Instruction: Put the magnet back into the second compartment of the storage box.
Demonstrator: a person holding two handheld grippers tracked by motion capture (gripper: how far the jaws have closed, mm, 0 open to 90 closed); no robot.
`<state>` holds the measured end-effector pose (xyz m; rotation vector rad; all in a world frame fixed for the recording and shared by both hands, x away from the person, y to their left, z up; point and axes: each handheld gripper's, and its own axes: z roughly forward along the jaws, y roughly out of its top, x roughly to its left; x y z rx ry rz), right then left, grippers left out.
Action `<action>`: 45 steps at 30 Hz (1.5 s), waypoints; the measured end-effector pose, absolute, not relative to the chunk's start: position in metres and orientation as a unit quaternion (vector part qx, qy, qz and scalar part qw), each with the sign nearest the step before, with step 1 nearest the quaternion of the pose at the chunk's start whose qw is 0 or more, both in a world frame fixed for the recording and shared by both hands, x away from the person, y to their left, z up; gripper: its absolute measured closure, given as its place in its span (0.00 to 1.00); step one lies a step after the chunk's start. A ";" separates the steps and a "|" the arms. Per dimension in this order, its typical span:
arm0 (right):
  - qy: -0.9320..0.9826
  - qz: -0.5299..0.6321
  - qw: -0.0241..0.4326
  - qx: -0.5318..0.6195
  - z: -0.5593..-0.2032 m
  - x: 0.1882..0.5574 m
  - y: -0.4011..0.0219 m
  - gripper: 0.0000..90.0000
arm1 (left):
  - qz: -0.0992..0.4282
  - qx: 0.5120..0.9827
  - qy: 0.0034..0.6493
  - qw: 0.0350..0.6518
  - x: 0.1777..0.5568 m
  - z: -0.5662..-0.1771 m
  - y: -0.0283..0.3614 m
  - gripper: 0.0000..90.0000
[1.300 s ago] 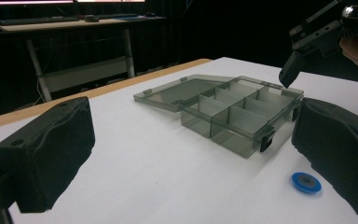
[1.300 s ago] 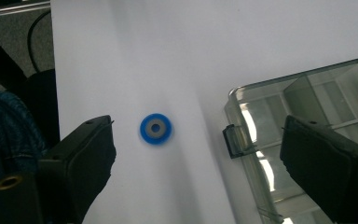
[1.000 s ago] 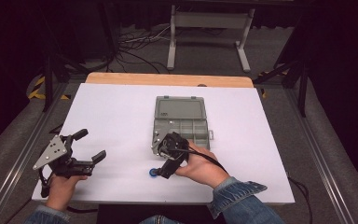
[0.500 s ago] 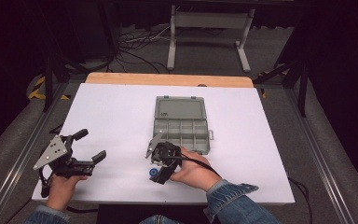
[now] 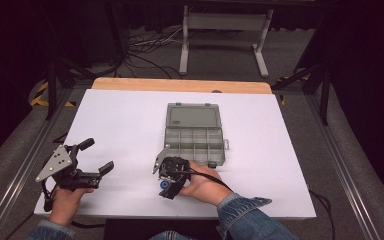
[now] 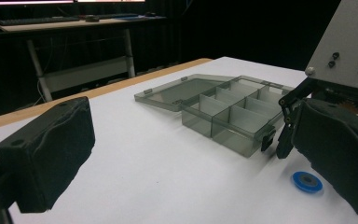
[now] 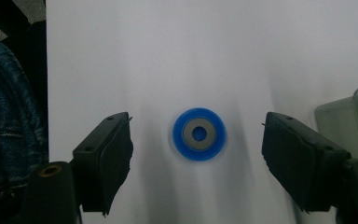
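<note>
Blue plastic, a small disc (image 7: 199, 134) with a grey centre, lies flat on the white table (image 5: 120, 130), at about seven o'clock from the open grey compartment box (image 5: 195, 137). The right gripper (image 7: 196, 154) points down over it, its jaws have just been closing, one on each side of the disc with neither touching. At nine o'clock, well apart, the left gripper (image 5: 92, 157) has its jaws wide and holds nothing.
</note>
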<state>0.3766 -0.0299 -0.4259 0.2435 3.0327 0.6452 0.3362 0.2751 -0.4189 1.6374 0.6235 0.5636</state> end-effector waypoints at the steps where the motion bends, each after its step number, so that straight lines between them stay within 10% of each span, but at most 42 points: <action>1: 0.975 0.207 0.016 0.076 -0.427 0.377 -0.029 0.29 | 0.244 0.708 0.269 0.606 0.336 -0.419 0.275 0.00; 24: 0.980 0.188 0.020 0.065 -0.432 0.377 -0.024 0.69 | 0.243 0.707 0.270 0.606 0.336 -0.419 0.275 0.00; 45: 0.974 0.215 0.021 0.070 -0.411 0.378 -0.033 0.70 | 0.243 0.706 0.272 0.607 0.337 -0.419 0.276 0.00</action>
